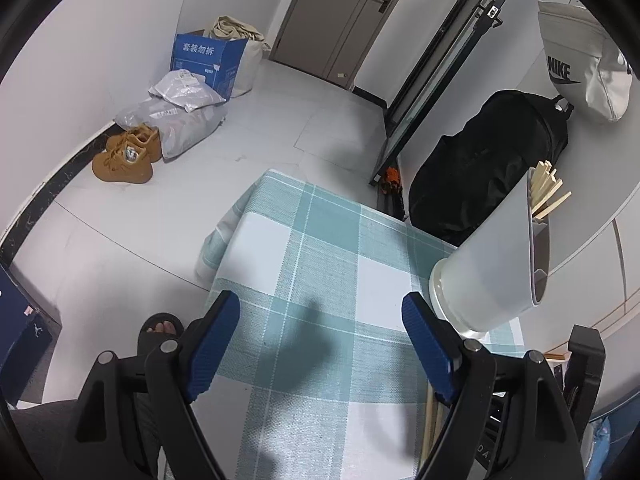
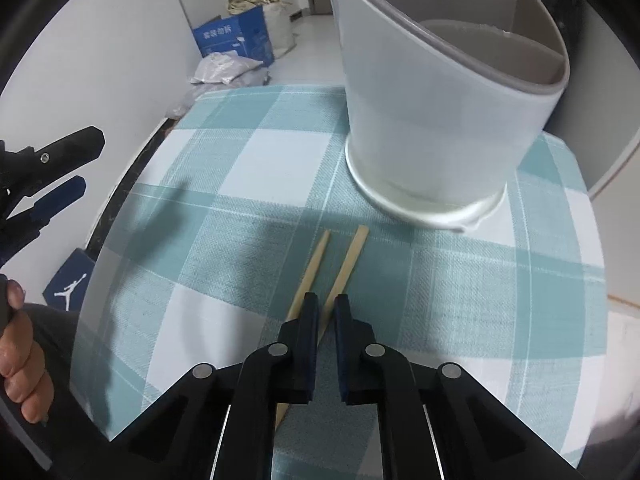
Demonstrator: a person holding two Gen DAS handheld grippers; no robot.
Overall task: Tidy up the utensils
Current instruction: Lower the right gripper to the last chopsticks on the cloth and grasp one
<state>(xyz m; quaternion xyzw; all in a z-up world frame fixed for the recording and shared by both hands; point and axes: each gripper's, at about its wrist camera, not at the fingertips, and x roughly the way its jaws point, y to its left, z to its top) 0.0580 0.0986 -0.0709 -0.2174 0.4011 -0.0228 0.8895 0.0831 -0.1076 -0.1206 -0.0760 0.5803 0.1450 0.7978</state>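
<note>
Two wooden chopsticks (image 2: 346, 264) lie on the teal-and-white checked tablecloth (image 2: 248, 168). My right gripper (image 2: 326, 306) is nearly shut around the right chopstick; the other chopstick (image 2: 310, 270) lies just left of its left finger. A white utensil holder (image 2: 432, 120) stands behind them, with several chopsticks in it in the left wrist view (image 1: 546, 194). The holder shows there at the right (image 1: 492, 256). My left gripper (image 1: 320, 316) is open and empty above the cloth; it shows at the left in the right wrist view (image 2: 80, 160).
The small table (image 1: 312, 240) stands by a white wall. On the floor are tan shoes (image 1: 124, 156), grey bags (image 1: 180, 112) and a blue box (image 1: 208, 60). A black bag (image 1: 488, 160) lies beyond the table. A sandalled foot (image 1: 160, 330) is at the left.
</note>
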